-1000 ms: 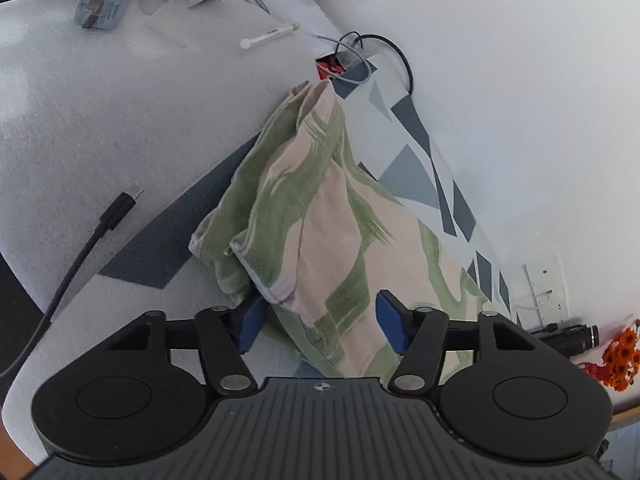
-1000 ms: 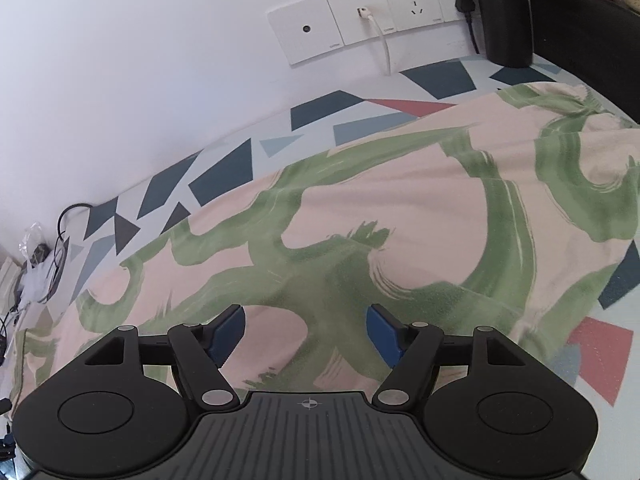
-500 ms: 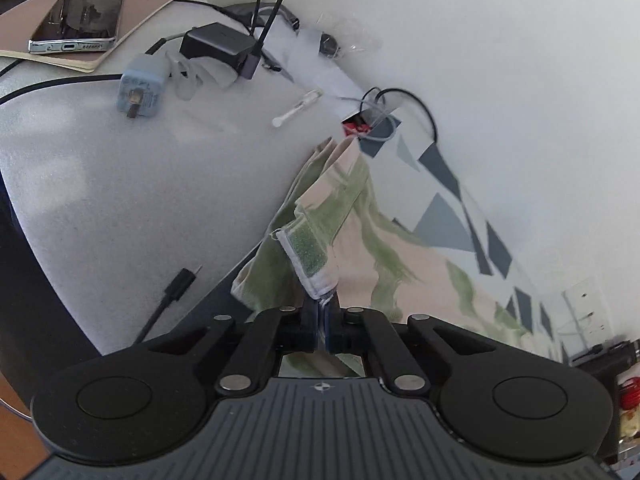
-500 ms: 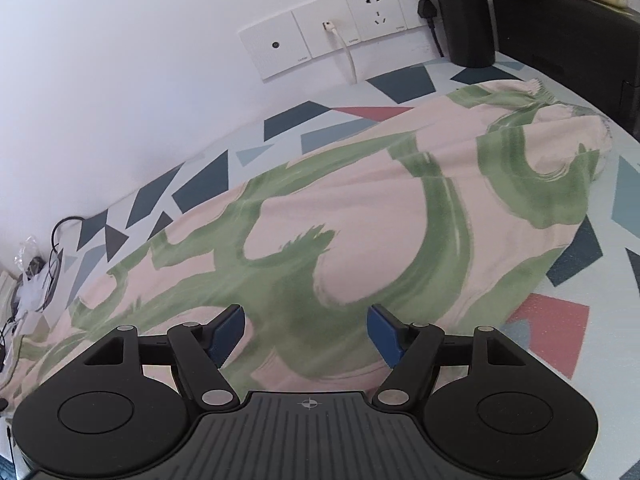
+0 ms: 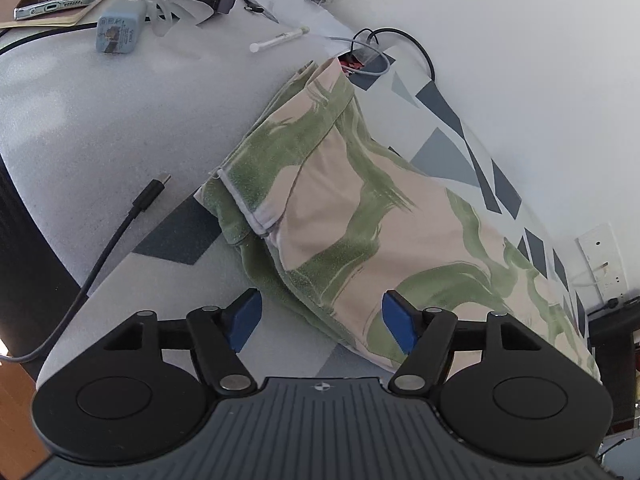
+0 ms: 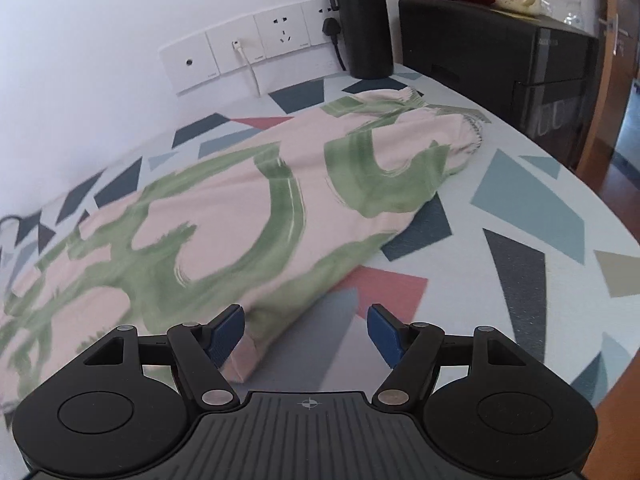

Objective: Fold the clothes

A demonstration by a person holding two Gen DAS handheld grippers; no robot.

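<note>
Patterned surface (image 6: 528, 200), white wall behind: lying lengthwise, folded garment (image 5: 360, 216) between left gripper (image 5: 322, 318), fingers opening, and right gripper (image 6: 304, 330), open, empty.

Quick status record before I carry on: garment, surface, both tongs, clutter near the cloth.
garment: pink and green trousers, lying long across the table, cuff end turned over
surface: patterned tablecloth
left tongs: jaws opening, over the cuff end, pads not pressing on it
right tongs: open, at the near edge of the trousers, gripping nothing
clutter: black cable, blue charger
</note>
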